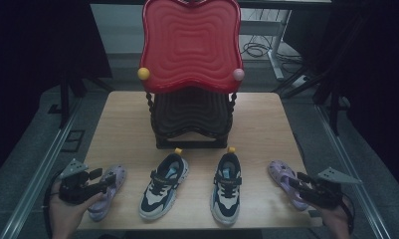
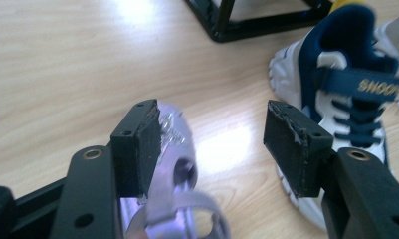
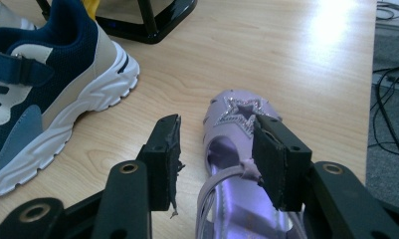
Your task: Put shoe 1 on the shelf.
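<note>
1. Wooden table point(image 1: 127, 124) under dim light, dark surroundings, grey floor with cables behind it.
2. Red wavy-topped stand point(image 1: 190, 45) with a black lower shelf sits at the table's far middle; yellow ball point(image 1: 144, 73) and pink ball point(image 1: 238, 74) on its front corners.
3. Two navy-and-white sneakers side by side in front of the stand: left sneaker point(image 1: 163, 185), right sneaker point(image 1: 226, 186), toes toward the person.
4. Left purple sandal point(image 1: 107, 191) lies near the table's front left edge, just left of the left sneaker.
5. Left gripper point(image 1: 103, 185) held in the left hand point(image 1: 67, 214), right at that sandal. Left gripper view: jaws wide apart, sandal point(image 2: 174, 169) lies against the inner face of one pad, other pad clear of it; not clamped.
6. Right purple sandal point(image 1: 285, 181) lies near the front right edge, right of the right sneaker.
7. Right gripper point(image 1: 295, 183) in the right hand point(image 1: 336, 219). Right gripper view: jaws partly open, straddling the sandal's point(image 3: 237, 149) strap area; one pad touches the strap, other pad stands off with a gap. No grip.
8. Star trim on the sandal toe point(image 3: 239, 110) points toward the stand.
</note>
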### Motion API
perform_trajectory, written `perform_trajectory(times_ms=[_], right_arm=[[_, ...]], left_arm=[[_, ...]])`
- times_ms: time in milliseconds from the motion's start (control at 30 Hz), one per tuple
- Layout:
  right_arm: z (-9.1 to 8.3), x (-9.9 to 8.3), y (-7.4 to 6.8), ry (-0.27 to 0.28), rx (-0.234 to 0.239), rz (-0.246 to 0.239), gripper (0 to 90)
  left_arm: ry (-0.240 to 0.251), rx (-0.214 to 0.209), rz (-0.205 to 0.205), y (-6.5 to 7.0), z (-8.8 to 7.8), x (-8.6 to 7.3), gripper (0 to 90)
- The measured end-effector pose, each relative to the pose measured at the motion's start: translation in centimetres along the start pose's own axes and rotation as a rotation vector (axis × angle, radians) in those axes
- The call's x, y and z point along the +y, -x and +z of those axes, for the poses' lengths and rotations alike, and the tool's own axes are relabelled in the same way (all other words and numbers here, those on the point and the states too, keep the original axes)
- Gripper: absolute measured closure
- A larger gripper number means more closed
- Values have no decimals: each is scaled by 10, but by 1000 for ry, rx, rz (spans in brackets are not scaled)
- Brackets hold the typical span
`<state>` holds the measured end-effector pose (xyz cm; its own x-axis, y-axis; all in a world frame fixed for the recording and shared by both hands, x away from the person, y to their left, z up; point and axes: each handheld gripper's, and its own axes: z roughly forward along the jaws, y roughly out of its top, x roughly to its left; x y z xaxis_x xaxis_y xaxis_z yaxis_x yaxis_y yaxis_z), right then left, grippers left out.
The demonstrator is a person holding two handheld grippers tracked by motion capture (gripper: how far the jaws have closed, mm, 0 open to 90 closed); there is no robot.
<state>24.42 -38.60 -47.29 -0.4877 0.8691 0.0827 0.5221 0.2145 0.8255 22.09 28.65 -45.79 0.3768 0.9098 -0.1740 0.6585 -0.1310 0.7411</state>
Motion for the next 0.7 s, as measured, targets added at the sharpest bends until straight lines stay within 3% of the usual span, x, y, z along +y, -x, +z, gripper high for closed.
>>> perform_trajectory(times_ms=[233, 467, 700], right_arm=[[1, -4, -2, -3, -2, 6, 540], [4, -4, -4, -10, 0, 11, 539], [2, -5, -5, -11, 12, 16, 539]], left_arm=[[-21, 34, -13, 3, -4, -21, 404], [19, 58, -15, 8, -17, -32, 418], [8, 81, -26, 10, -21, -44, 424]])
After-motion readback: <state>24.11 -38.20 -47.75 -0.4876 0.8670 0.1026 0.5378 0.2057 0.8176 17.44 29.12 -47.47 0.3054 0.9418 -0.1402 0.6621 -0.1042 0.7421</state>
